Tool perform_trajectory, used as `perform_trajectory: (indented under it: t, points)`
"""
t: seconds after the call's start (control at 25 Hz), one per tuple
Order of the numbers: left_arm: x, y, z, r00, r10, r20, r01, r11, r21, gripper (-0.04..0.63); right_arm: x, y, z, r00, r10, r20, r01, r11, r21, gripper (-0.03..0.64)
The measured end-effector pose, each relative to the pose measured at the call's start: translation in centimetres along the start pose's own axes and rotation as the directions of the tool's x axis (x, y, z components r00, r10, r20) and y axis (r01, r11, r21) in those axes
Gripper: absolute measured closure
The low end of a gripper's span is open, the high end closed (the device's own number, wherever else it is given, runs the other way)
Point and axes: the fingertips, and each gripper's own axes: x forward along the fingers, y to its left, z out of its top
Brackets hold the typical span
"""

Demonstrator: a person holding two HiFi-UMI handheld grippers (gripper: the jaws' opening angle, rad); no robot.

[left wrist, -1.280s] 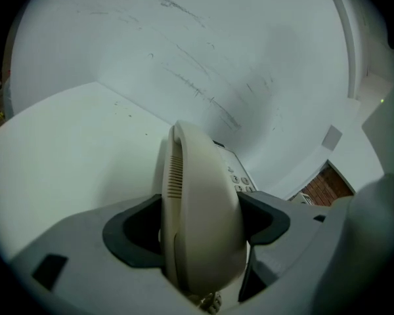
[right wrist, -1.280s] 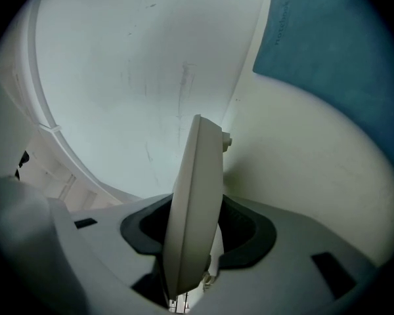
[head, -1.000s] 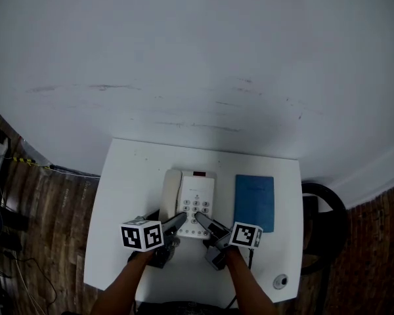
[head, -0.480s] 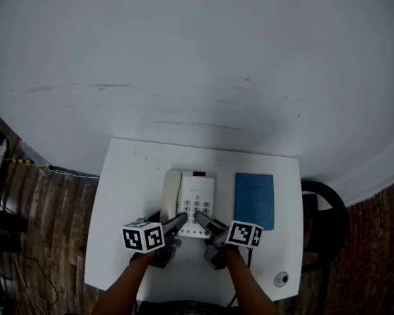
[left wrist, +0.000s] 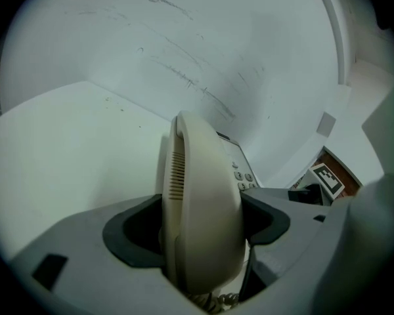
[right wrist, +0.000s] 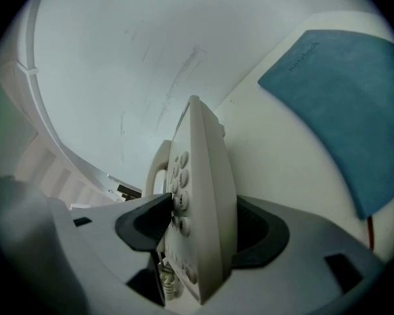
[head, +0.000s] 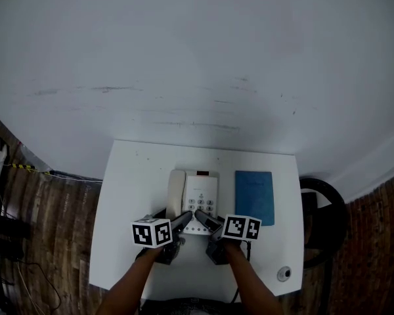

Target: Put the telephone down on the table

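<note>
Lying on the white table [head: 131,182] just left of a blue notebook [head: 254,195], the cream telephone [head: 196,199] has its near end between both grippers: the left gripper [head: 182,220] pinches the handset side, while the right gripper [head: 203,218] is opening its jaws with the keypad side between them.

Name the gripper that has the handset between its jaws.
The left gripper: its jaws clasp the handset. The right gripper, jaws opening, straddles the keypad side.
</note>
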Motion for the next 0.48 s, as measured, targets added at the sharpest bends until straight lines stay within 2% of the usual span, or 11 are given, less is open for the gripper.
perform_trajectory:
  t: [0.48]
  points:
    - [0.02,-0.11,-0.21,1.0,0.012,0.0,-0.012,1.0,0.011,0.241,-0.34,-0.32,0.03,0.993,-0.112,0.026,0.115,0.988,-0.107,0.329]
